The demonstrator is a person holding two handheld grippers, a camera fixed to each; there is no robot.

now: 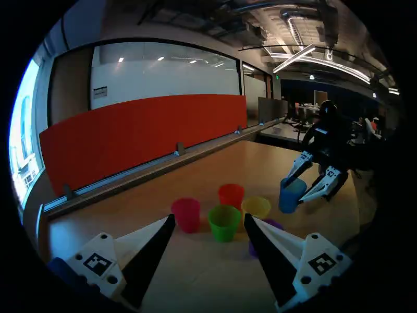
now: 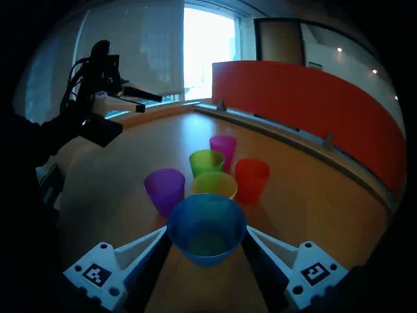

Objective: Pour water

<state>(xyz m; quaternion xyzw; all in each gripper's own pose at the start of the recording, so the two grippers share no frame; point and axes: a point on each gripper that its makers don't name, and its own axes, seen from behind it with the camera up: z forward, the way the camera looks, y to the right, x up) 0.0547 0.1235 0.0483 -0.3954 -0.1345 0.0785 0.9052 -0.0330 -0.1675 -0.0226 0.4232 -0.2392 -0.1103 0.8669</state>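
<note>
My right gripper (image 2: 207, 233) is shut on a blue cup (image 2: 207, 227) and holds it upright just above the table; whether the cup holds water I cannot tell. Ahead of it stand a purple cup (image 2: 164, 190), a yellow cup (image 2: 215, 183), a green cup (image 2: 206, 160), a magenta cup (image 2: 223, 145) and a red cup (image 2: 252, 179). My left gripper (image 1: 208, 220) is open, short of the magenta cup (image 1: 186, 214) and the green cup (image 1: 224, 221). Farther right, the right gripper (image 1: 308, 181) holds the blue cup (image 1: 292, 194). The purple cup (image 1: 272, 225) is partly hidden by a finger.
The cups stand on a wooden table (image 1: 208, 167). A red partition (image 1: 140, 130) on a metal rail runs along its far edge. A bright window (image 2: 208, 47) lies beyond the left gripper (image 2: 138, 101), which a dark-sleeved arm (image 2: 31, 141) holds. Desks stand at the back right.
</note>
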